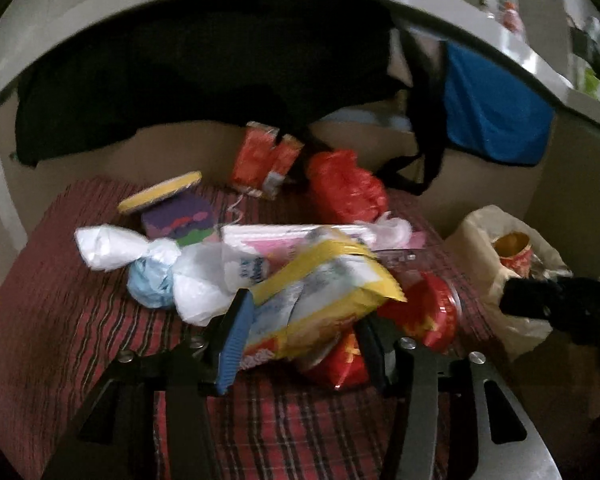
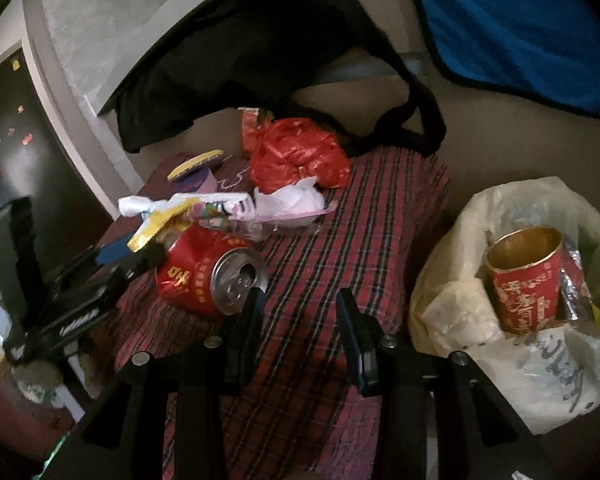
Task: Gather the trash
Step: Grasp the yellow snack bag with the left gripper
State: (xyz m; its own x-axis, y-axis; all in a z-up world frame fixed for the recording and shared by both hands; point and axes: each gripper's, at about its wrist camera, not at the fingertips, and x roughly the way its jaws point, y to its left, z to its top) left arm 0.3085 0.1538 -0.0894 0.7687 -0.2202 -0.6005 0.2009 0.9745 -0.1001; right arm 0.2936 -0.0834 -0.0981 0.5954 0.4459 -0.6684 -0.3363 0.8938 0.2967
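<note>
Left claw [image 1: 300, 336] clamped on a crinkly yellow snack wrapper [image 1: 320, 300] – print too blurred to read – just above a dented red can [image 2: 208, 276] with gold Chinese characters, lying on its side on the red plaid cloth [image 2: 340, 248]. Right claw [image 2: 300, 332] spread apart, holding nothing, over bare cloth right of the can. Translucent trash bag [image 2: 500, 344] sits off the cloth's right edge – a red cup [image 2: 528, 280] with white Chinese lettering stands inside. More bags and wrappers crowd the far side.

Black grippers w/ blue-padded fingers [image 1: 236, 340], silver screws [image 2: 386, 340].
</note>
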